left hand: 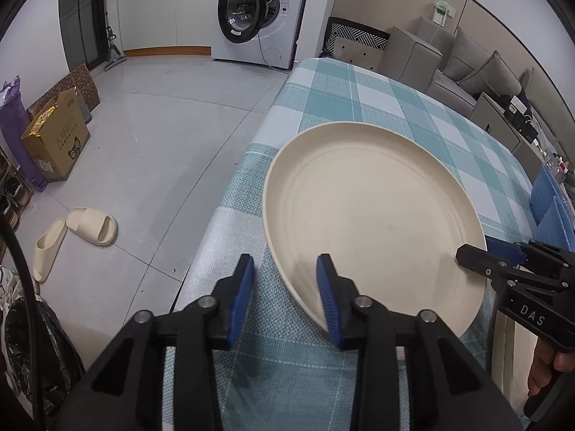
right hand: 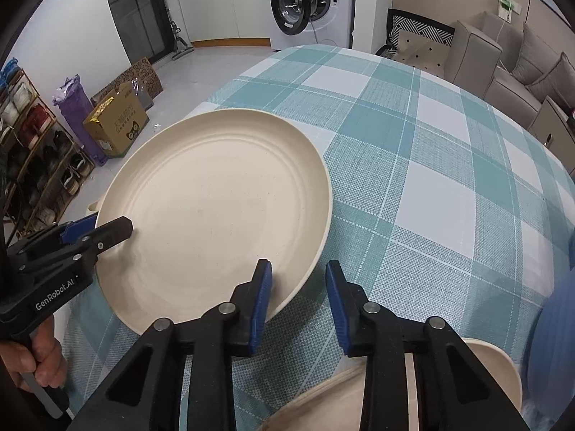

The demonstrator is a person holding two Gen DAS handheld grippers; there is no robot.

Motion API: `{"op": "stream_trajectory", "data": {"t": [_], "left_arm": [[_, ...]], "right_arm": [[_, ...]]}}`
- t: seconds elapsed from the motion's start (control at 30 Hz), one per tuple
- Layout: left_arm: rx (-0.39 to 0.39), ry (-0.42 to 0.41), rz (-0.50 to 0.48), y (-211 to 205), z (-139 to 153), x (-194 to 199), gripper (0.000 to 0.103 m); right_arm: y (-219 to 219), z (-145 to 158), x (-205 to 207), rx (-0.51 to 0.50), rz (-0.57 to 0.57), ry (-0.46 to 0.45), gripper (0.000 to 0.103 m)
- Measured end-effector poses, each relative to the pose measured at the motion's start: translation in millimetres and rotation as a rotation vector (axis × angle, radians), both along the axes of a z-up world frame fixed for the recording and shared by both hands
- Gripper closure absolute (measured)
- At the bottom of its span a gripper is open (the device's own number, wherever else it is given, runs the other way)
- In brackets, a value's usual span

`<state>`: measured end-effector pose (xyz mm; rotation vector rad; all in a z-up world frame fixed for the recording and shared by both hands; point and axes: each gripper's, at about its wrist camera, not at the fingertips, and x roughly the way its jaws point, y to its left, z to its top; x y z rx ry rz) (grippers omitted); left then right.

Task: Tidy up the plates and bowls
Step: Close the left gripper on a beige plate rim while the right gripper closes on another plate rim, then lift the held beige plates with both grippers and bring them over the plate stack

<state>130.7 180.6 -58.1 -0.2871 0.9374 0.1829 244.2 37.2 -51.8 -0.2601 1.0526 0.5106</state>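
A large cream plate [left hand: 373, 222] lies on the teal checked tablecloth [left hand: 359, 97] near the table's left edge; it also shows in the right wrist view [right hand: 215, 208]. My left gripper [left hand: 285, 280] is open, its fingers astride the plate's near rim, one finger over the plate and one outside. My right gripper [right hand: 298, 287] is open, astride the plate's rim on the opposite side. Each gripper shows in the other's view: the right one [left hand: 478, 251], the left one [right hand: 107, 228]. Another cream dish [right hand: 496, 370] sits partly hidden under my right gripper.
The tablecloth [right hand: 431, 143] stretches far and right. Blue objects [left hand: 550, 201] stand at the table's right. On the floor are slippers [left hand: 90, 230], a cardboard box [left hand: 57, 140] and a shoe rack [right hand: 39, 158]. A washing machine [left hand: 258, 14] and a grey sofa [left hand: 449, 61] stand beyond.
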Motion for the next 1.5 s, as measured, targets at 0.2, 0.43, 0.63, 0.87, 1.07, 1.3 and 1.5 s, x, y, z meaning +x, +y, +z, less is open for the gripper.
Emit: {"op": "stream_trajectory", "data": {"t": [0.2, 0.43, 0.63, 0.87, 1.07, 1.3, 1.5], "left_arm": [[0.007, -0.010, -0.026, -5, 1, 0, 0.081], [0.039, -0.011, -0.034, -10, 2, 1, 0.081], [0.061, -0.011, -0.040, -14, 2, 1, 0.081], [0.062, -0.023, -0.044, -17, 7, -2, 0.081], [0.070, -0.037, -0.054, -22, 14, -4, 0.081], [0.077, -0.052, -0.066, -28, 22, -7, 0.081], [0.083, -0.069, -0.077, -34, 30, -10, 0.080]], "right_arm": [[4, 3, -5, -0.014, 0.014, -0.022, 0.079], [5, 4, -9, -0.033, 0.018, -0.049, 0.080], [5, 6, -12, -0.042, 0.021, -0.073, 0.080], [1, 14, -16, -0.034, 0.018, -0.092, 0.080], [-5, 22, -19, -0.026, 0.010, -0.106, 0.080], [-15, 30, -22, -0.014, -0.001, -0.120, 0.080], [-23, 39, -27, 0.000, -0.010, -0.136, 0.080]]}}
